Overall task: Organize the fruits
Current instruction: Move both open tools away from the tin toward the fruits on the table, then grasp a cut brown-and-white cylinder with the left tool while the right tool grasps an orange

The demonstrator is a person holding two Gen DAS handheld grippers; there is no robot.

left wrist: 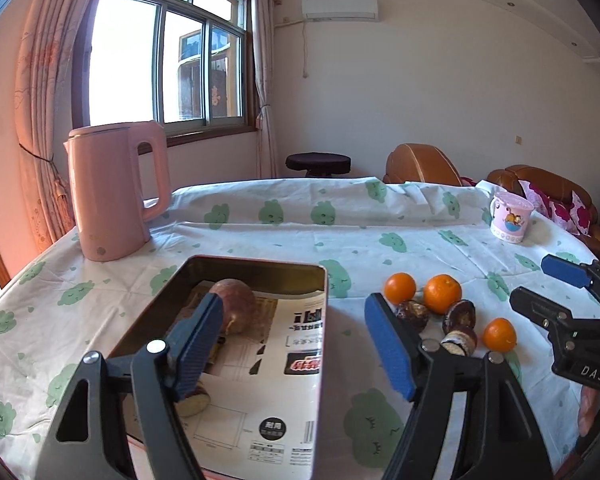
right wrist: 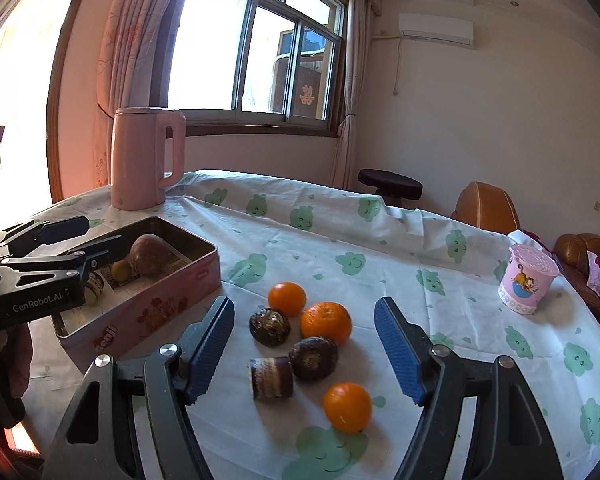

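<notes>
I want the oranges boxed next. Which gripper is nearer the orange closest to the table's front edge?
Right. The right gripper opens over the loose fruit, that orange just before its fingers. The left gripper hangs over the tin, off to the orange's left.

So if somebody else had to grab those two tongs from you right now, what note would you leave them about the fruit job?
Left tongs: open, empty, over the tin box.
Right tongs: open, empty, above the loose pile on the tablecloth.
In the box: one large brown fruit, a small yellow one and a striped cut piece.
On the cloth: three oranges, two dark round fruits and a striped cut piece.
Done: three items boxed.
Left: six items, presumably bound for the box too.
</notes>
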